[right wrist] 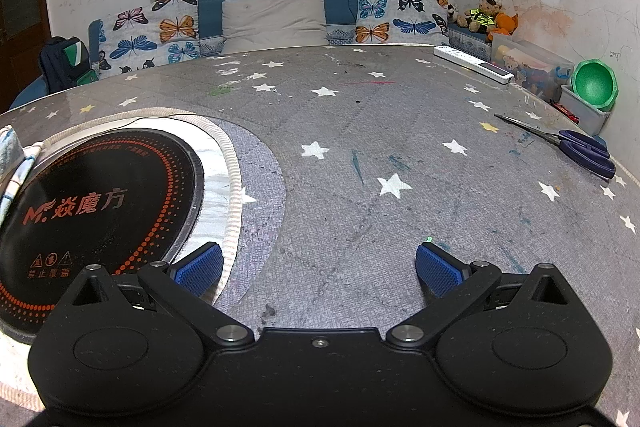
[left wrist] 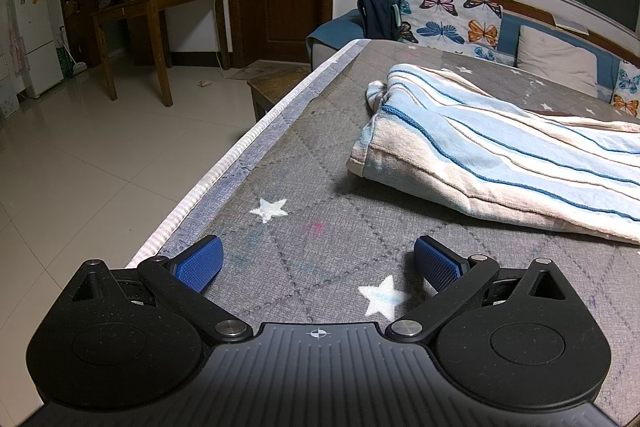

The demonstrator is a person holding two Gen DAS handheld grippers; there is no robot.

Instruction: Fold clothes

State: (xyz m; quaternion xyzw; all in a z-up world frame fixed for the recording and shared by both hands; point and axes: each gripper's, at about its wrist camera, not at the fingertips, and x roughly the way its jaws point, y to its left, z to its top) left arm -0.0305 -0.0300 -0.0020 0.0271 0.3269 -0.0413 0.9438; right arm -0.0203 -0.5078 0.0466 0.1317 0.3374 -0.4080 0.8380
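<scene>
My left hand-held gripper spread wide above the grey starred surface, striped cloth lying at two o'clock, my right hand-held gripper likewise spread, empty, black induction plate at ten o'clock, scissors at two o'clock.

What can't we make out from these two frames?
- Striped cloth, left wrist view: right part cut off by the frame edge, so its full shape and fold state are unclear.
- Same cloth, right wrist view: only a sliver at the left edge.
- Cooktop, right wrist view: near part hidden behind the right gripper.
</scene>
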